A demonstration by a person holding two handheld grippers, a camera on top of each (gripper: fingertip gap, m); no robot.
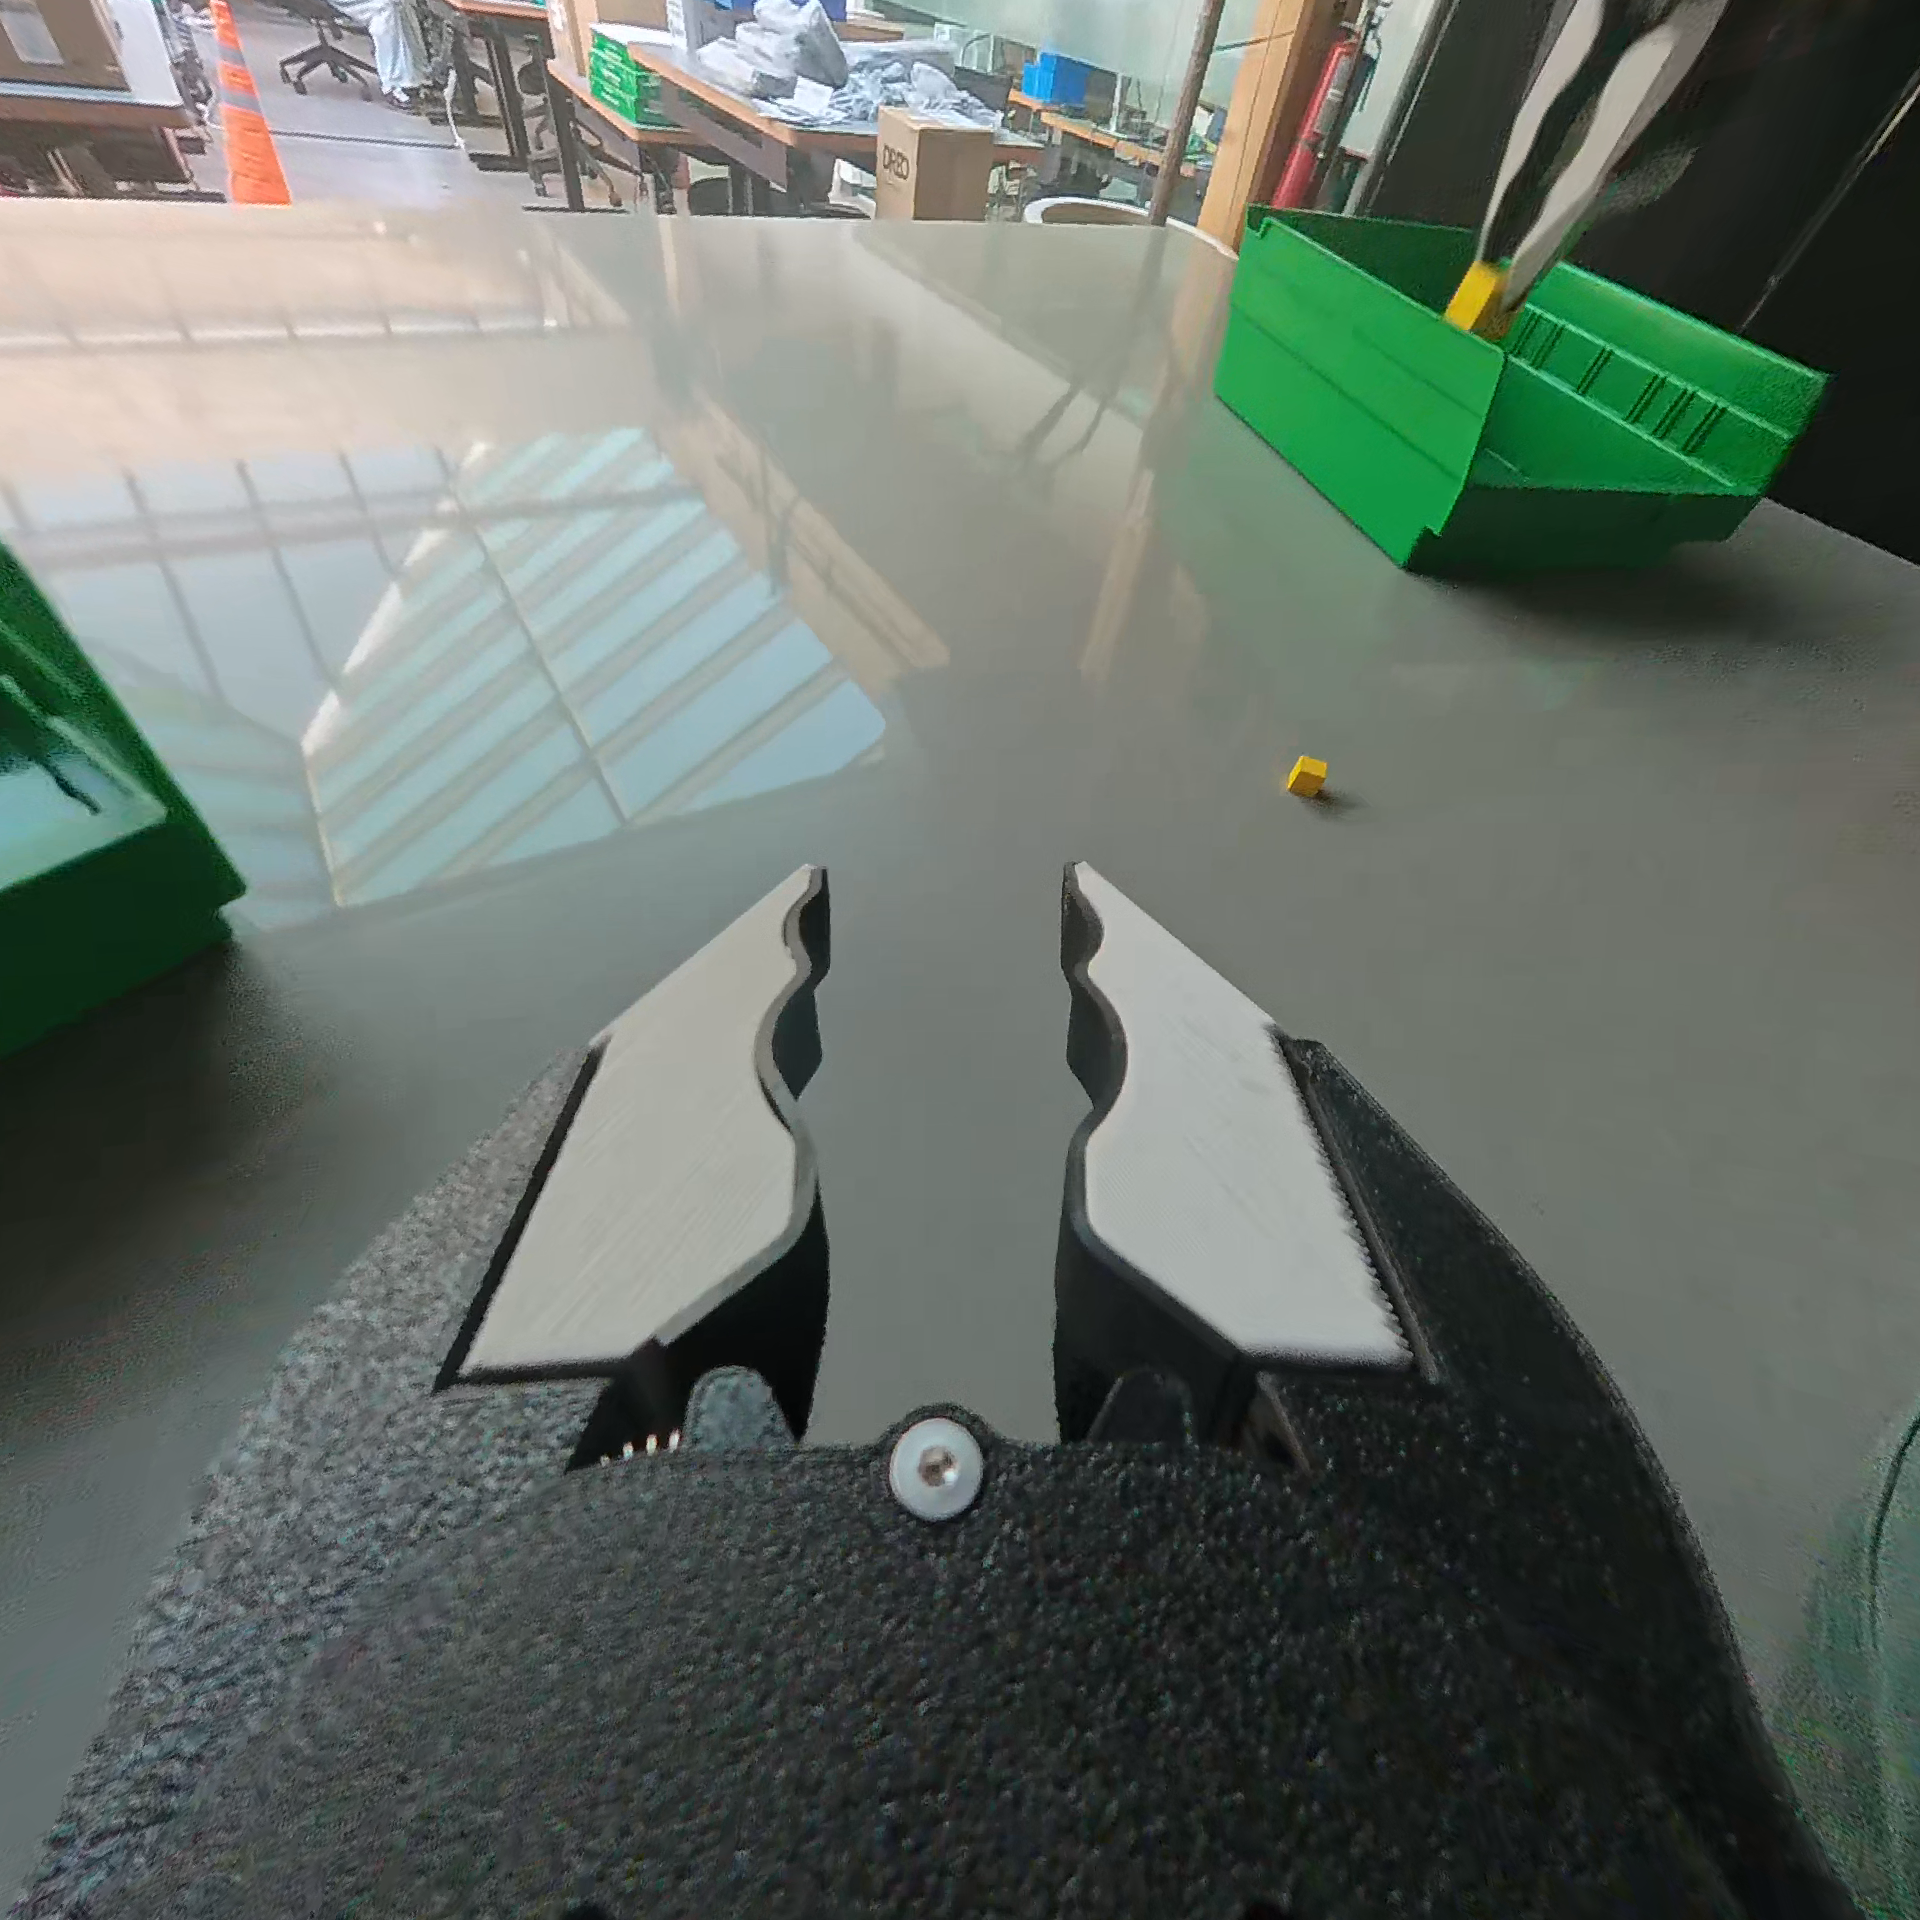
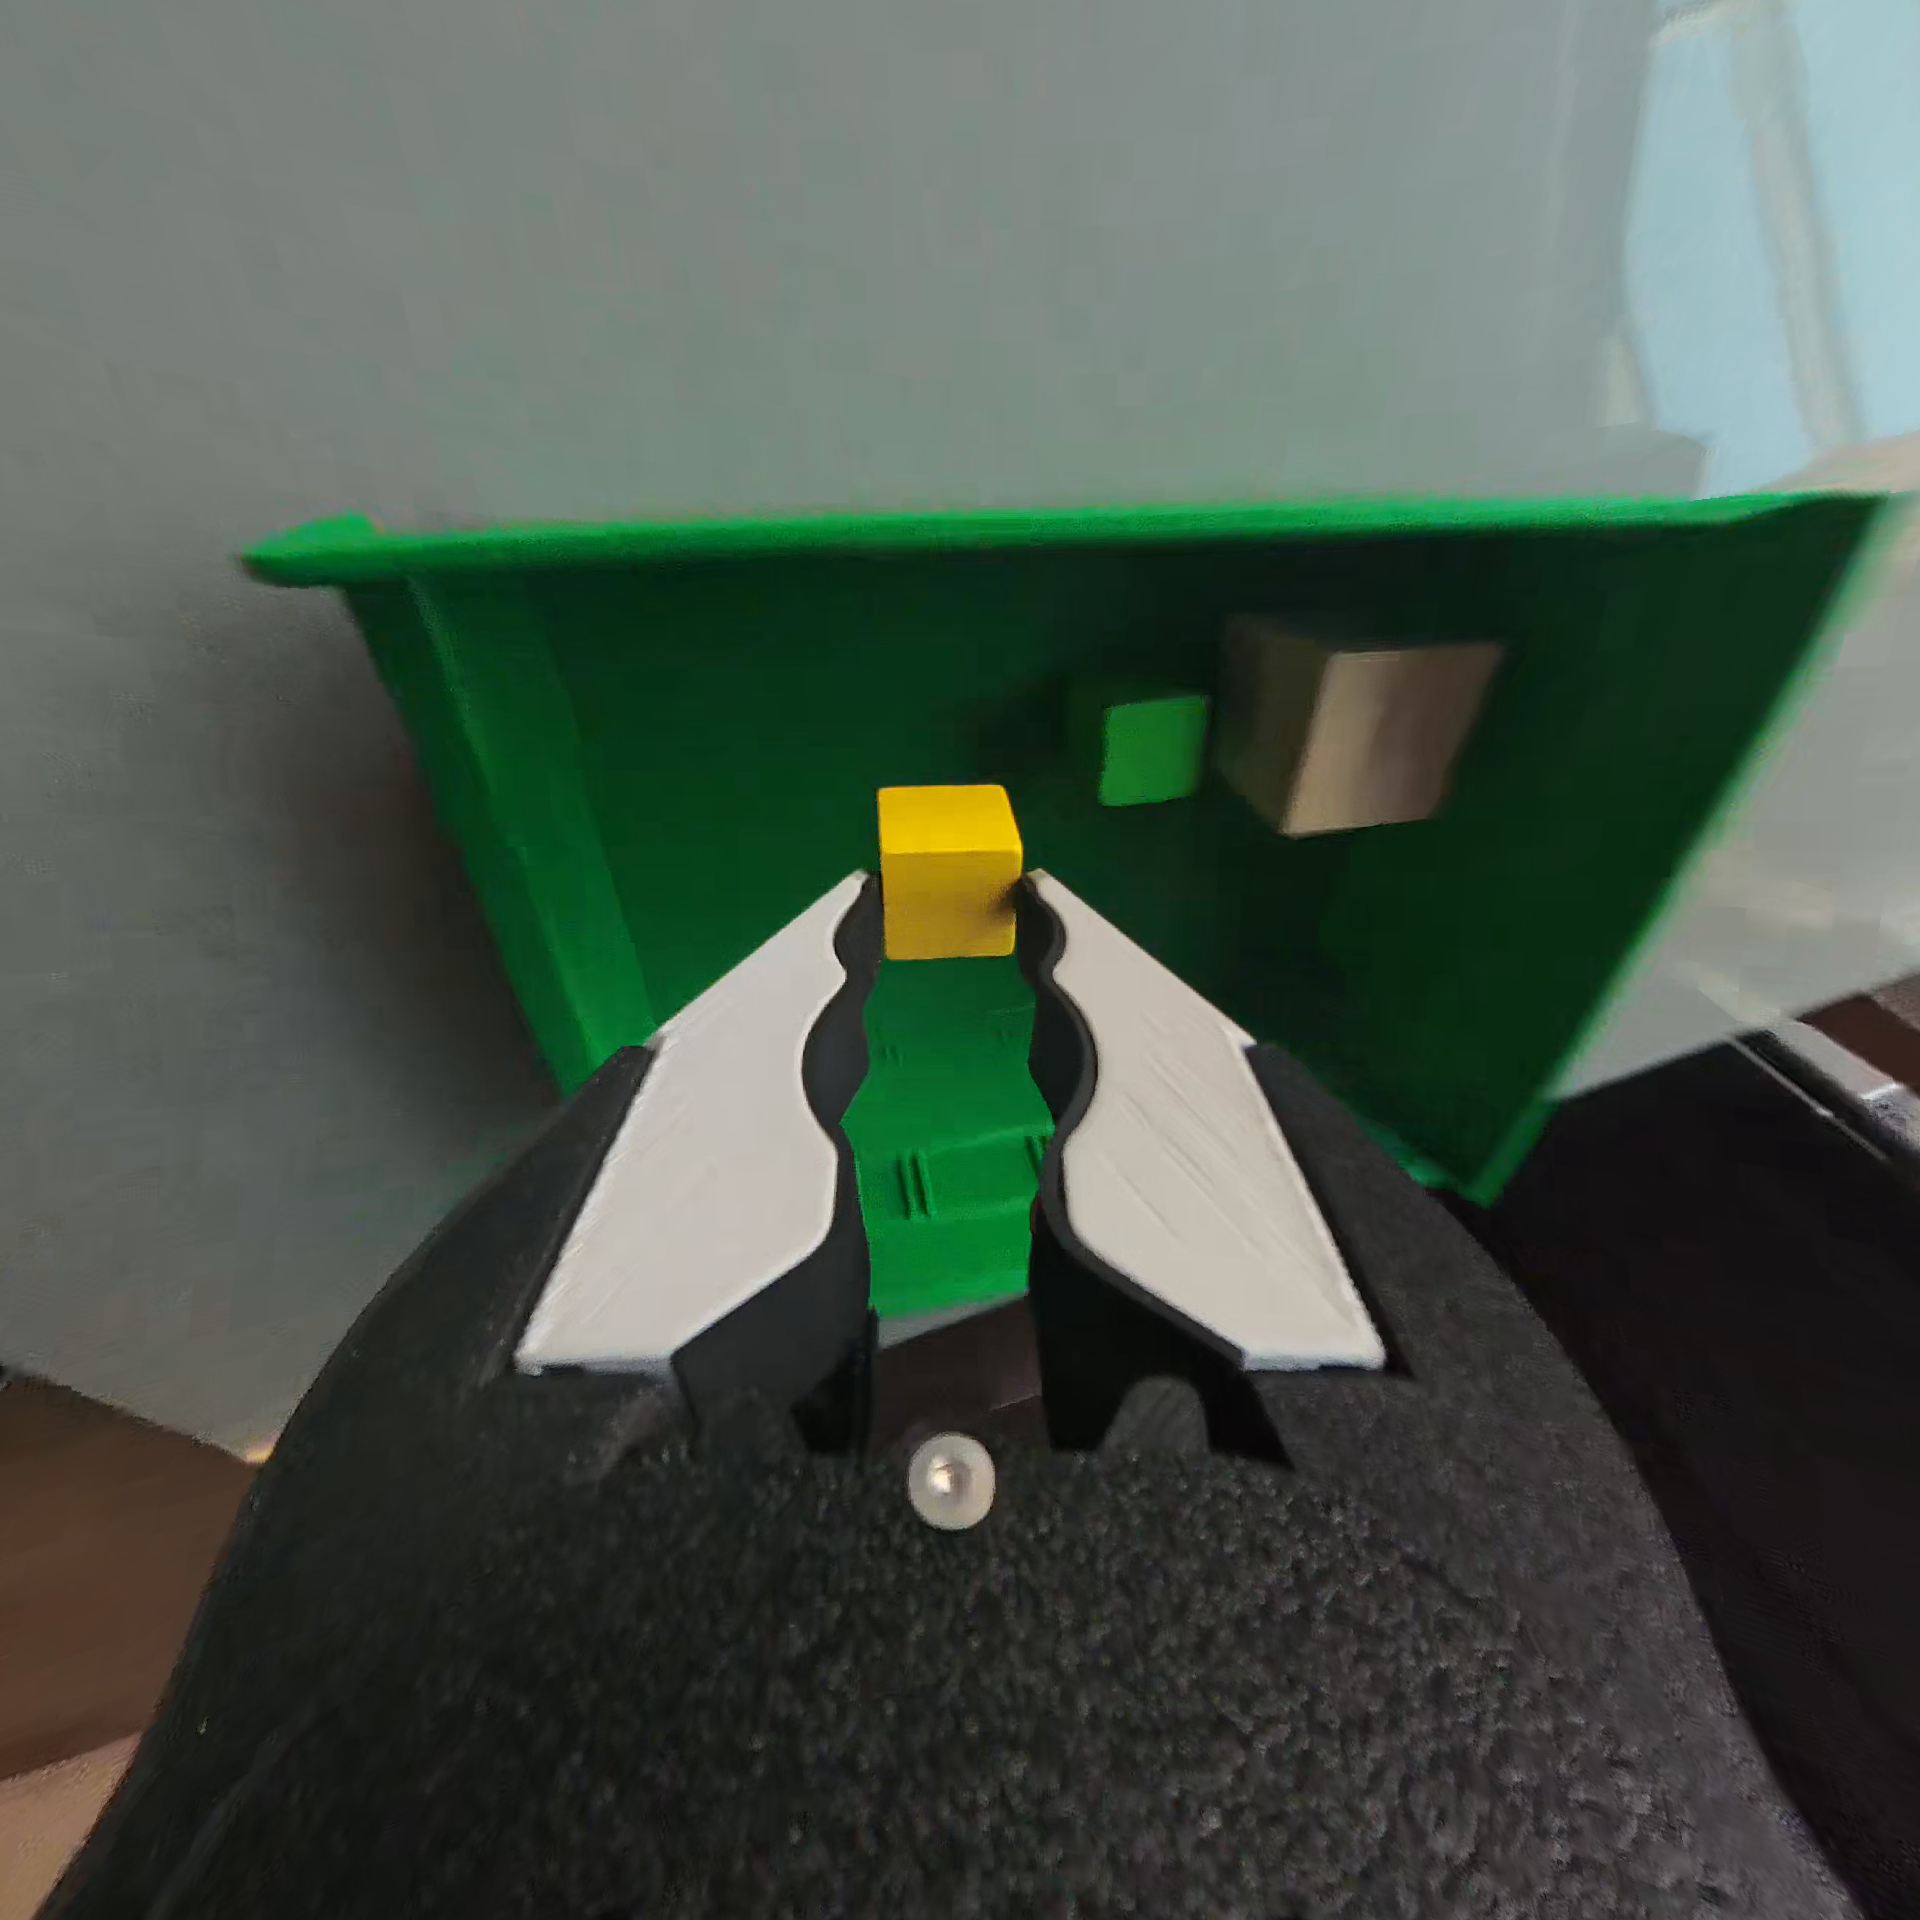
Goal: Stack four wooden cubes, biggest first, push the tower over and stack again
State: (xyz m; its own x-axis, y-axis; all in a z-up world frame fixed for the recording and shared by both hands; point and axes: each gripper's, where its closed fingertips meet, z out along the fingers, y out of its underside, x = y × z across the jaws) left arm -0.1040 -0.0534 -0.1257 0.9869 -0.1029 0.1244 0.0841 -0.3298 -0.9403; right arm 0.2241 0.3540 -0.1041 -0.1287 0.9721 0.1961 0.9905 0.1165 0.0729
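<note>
Right gripper (image 2: 945,883) jaws clamped on yellow cube (image 2: 945,868) by its tips, above green bin (image 2: 623,727). Left gripper (image 1: 945,883) jaws apart, empty; small yellow cube (image 1: 1306,775) ahead-right on desk (image 1: 935,468). Shallow tip grip: cube could slip out.

- Worktop (image 1: 935,436): glossy grey surface, strong reflection of window panes and frames on the left half.
- Beyond the far edge: open workshop, rows of wood-topped desks (image 1: 727,114) on dark legs, black office chairs (image 1: 322,42).
- Orange traffic cone (image 1: 244,114) on the floor, upper left.
- Cardboard box (image 1: 930,161) behind the worktop's edge.
- Red fire extinguisher (image 1: 1314,125) against a wooden column.
- Daylight, diffuse.
</note>
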